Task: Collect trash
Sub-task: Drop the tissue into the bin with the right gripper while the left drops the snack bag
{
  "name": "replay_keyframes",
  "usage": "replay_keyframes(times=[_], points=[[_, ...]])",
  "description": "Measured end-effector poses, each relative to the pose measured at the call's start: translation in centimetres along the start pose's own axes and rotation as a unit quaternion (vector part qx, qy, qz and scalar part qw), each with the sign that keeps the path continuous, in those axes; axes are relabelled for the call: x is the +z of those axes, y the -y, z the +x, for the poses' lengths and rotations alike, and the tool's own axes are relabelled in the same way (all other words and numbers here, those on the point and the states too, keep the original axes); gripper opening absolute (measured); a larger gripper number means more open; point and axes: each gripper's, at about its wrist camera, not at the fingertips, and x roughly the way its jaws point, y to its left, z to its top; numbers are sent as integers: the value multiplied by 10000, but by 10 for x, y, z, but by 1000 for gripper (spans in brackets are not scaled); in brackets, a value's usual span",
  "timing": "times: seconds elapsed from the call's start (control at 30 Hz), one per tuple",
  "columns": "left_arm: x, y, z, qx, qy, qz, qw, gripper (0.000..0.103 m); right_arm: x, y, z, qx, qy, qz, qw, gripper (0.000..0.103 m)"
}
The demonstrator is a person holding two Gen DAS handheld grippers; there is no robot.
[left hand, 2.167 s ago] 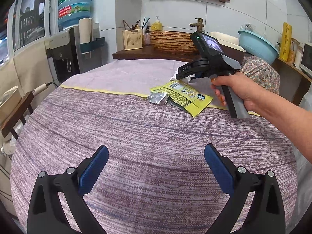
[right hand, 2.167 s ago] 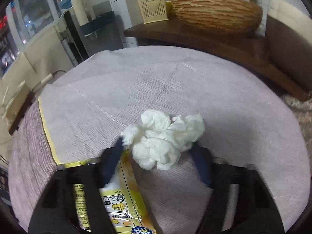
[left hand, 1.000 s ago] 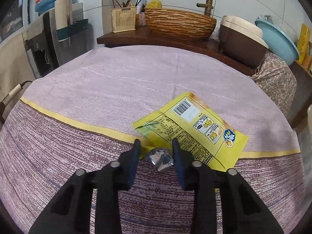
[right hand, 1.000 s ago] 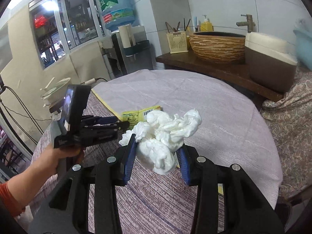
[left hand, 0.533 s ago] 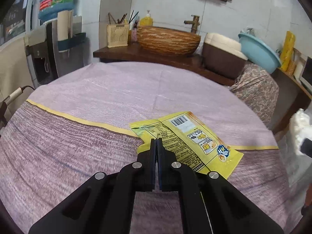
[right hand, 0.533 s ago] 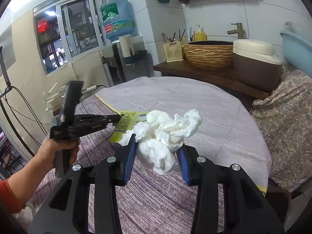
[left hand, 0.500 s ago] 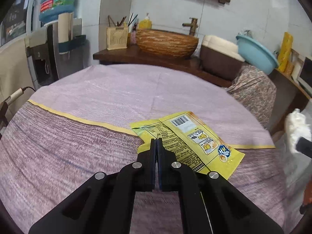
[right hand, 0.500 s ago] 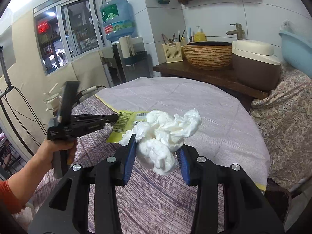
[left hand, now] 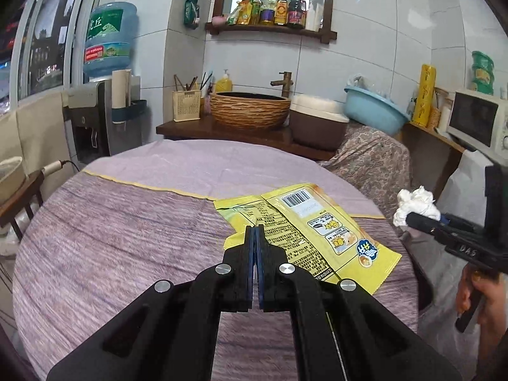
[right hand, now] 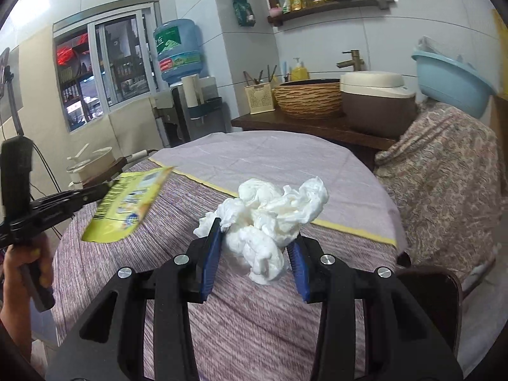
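Nearest in the left wrist view, the left hand-held gripper (left hand: 255, 231) is clenched, its blue pads pressed together on the near edge of a yellow snack wrapper (left hand: 317, 222). From the right wrist view the same wrapper hangs off that gripper's tip at the left, raised clear of the cloth and blurred. It is a flat, empty packet, printed side up, with a barcode, small text and cartoon pictures, and one jagged torn end

Nearest in the right wrist view, the right hand-held gripper (right hand: 254, 233) is grasping a wad of white tissue (right hand: 270, 209) between its blue pads. The tissue is crumpled and puffy, bulging above and below the pads, and it is held in the air over the near right part of the counter

Beneath both lies a round counter (left hand: 127, 222) covered in streaked purple cloth, with a yellow stripe crossing it and paler cloth on the far half. No other litter shows on it

As a judgement, the picking up looks done: both pieces are gripped and off the cloth. What seems left is dropping them somewhere. No bin is plainly in view; pale plastic beyond the counter's right edge may be a bag, but that cannot be told

Farther back stand a woven basin (left hand: 250, 109) on a wooden ledge, a water dispenser at the left and a wall shelf of bottles
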Motion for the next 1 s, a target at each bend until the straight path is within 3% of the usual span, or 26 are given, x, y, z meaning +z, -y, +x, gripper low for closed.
replay_keyframes(times=[0.13, 0.5, 0.77, 1.0], points=[[-11, 19, -7, -39, 11, -10, 10000, 3, -22, 15, -24, -238, 35, 128, 9996, 40], [-19, 100, 9, -883, -37, 175, 9959, 3, -66, 92, -71, -1159, -18, 754, 9904, 40], [-20, 144, 34, -1285, -184, 387, 9908, 3, -110, 148, -56, -1657, -407, 1112, 9791, 40], [-20, 169, 50, -1407, -260, 595, 9879, 3, -134, 175, -21, -1745, -775, 1243, 9737, 41]])
